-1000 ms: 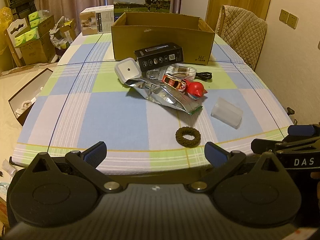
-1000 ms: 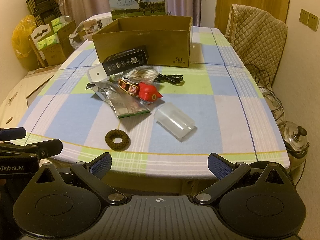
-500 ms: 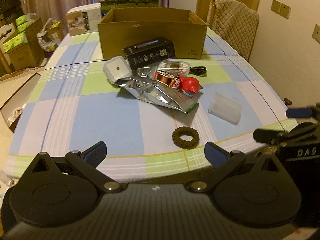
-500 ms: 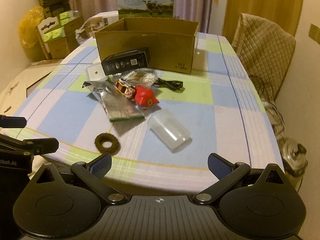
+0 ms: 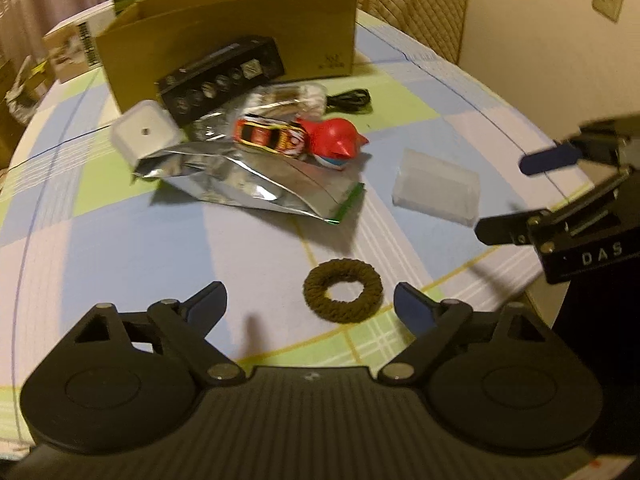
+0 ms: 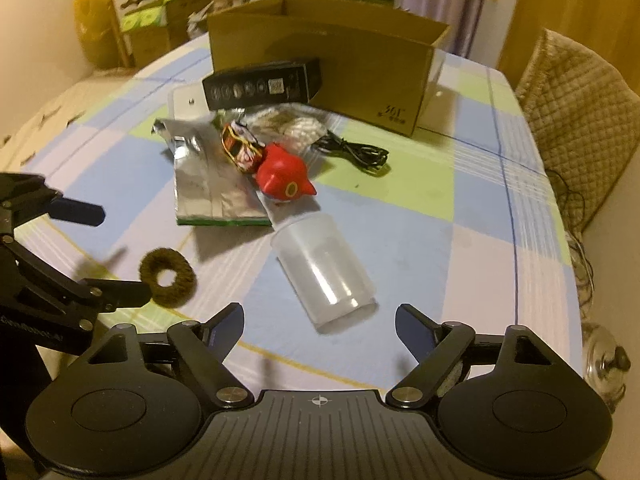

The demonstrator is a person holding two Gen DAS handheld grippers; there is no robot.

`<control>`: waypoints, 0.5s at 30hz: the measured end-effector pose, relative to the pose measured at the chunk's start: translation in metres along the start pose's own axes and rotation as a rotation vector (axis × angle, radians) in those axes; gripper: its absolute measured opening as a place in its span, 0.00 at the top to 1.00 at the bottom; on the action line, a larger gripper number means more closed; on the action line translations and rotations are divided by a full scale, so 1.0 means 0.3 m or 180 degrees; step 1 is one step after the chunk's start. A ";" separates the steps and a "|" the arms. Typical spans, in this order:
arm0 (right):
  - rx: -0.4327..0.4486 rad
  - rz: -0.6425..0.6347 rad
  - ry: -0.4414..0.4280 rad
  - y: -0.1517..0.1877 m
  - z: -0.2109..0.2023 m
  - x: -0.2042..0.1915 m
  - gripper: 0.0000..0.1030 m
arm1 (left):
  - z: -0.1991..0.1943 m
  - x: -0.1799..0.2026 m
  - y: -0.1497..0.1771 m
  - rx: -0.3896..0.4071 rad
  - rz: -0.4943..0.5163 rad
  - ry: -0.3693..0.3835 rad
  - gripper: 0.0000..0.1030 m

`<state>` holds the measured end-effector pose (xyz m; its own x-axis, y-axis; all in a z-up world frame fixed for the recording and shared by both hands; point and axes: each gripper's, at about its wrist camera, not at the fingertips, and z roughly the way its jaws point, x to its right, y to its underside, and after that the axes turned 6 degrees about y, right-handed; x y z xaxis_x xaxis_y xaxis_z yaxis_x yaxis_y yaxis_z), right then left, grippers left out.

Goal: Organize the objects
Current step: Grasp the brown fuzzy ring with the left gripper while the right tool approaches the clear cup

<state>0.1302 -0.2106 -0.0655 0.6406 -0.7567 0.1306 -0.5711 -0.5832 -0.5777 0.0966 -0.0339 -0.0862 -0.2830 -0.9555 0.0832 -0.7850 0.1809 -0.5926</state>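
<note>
Both grippers hang above the near edge of the checked tablecloth (image 5: 120,240), each with its fingers spread wide and nothing between them. The left gripper (image 5: 310,304) sits just short of a brown fuzzy hair tie (image 5: 342,291), a thick ring lying flat on the cloth. The right gripper (image 6: 320,322) faces a translucent plastic cup (image 6: 324,270) lying on its side, open mouth toward the camera.

Farther in lies a loose heap: a crinkled silver foil pouch (image 5: 256,180) with a green bottom edge, and on top of it a red-and-yellow toy car (image 5: 268,138) touching a glossy red bird toy (image 5: 334,142) with a pointed beak. A white square block (image 5: 144,136) with a small hole in its top sits at the pouch's left end. Behind it a black oblong box (image 5: 222,78) printed with a row of round icons leans against the open cardboard box (image 5: 224,24). A clear packet (image 5: 294,98) of pale contents lies beside a coiled black cable (image 5: 348,100), both in front of the cardboard box
</note>
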 end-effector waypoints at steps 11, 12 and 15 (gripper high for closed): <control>-0.0133 -0.0110 0.0018 -0.036 0.091 0.030 0.22 | 0.094 0.019 0.013 -0.0062 0.0061 0.0093 0.41; -0.0141 -0.0120 0.0009 -0.038 0.097 0.030 0.22 | 0.095 0.019 0.011 -0.0057 0.0074 0.0097 0.45; -0.0165 -0.0148 0.0008 -0.046 0.112 0.031 0.22 | 0.094 0.022 0.006 -0.0049 0.0138 0.0100 0.58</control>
<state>0.1611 -0.1998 -0.0834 0.6659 -0.7291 0.1584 -0.5666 -0.6322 -0.5285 0.1090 -0.0465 -0.1093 -0.3338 -0.9390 0.0831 -0.7799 0.2256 -0.5838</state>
